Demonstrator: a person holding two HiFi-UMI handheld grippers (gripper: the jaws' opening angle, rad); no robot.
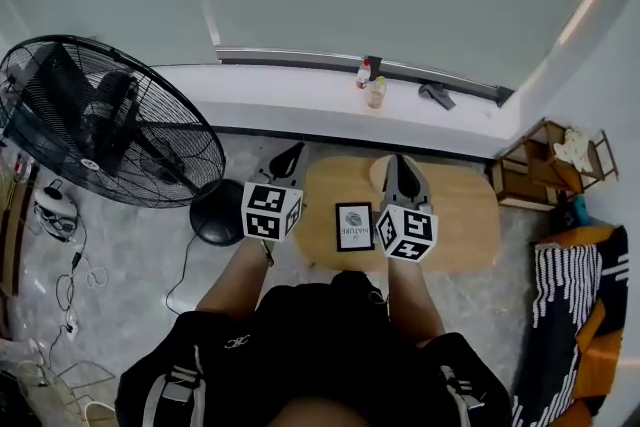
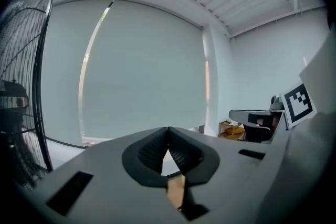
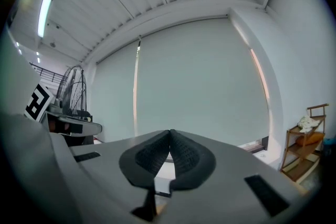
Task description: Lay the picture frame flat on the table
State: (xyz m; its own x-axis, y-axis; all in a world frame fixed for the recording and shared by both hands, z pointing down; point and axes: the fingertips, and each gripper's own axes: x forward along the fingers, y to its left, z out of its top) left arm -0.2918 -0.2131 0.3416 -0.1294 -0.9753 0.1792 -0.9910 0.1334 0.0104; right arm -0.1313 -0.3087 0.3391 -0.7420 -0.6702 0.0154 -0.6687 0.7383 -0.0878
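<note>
The picture frame (image 1: 354, 226) is on the wooden table (image 1: 460, 215), close to its near edge, between the two grippers. I cannot tell if it stands or leans. The left gripper (image 1: 292, 153) and right gripper (image 1: 400, 163) both have jaws pressed together, holding nothing. I think a quick push could drop the frame hard, or slide it off that near edge.

Big blk fan (image 1: 100, 120) at L, 2 bottles (image 1: 377, 92) on sill (image 1: 280, 90), wood shelf (image 1: 540, 167) at R, striped cloth (image 1: 565, 300) nr it
</note>
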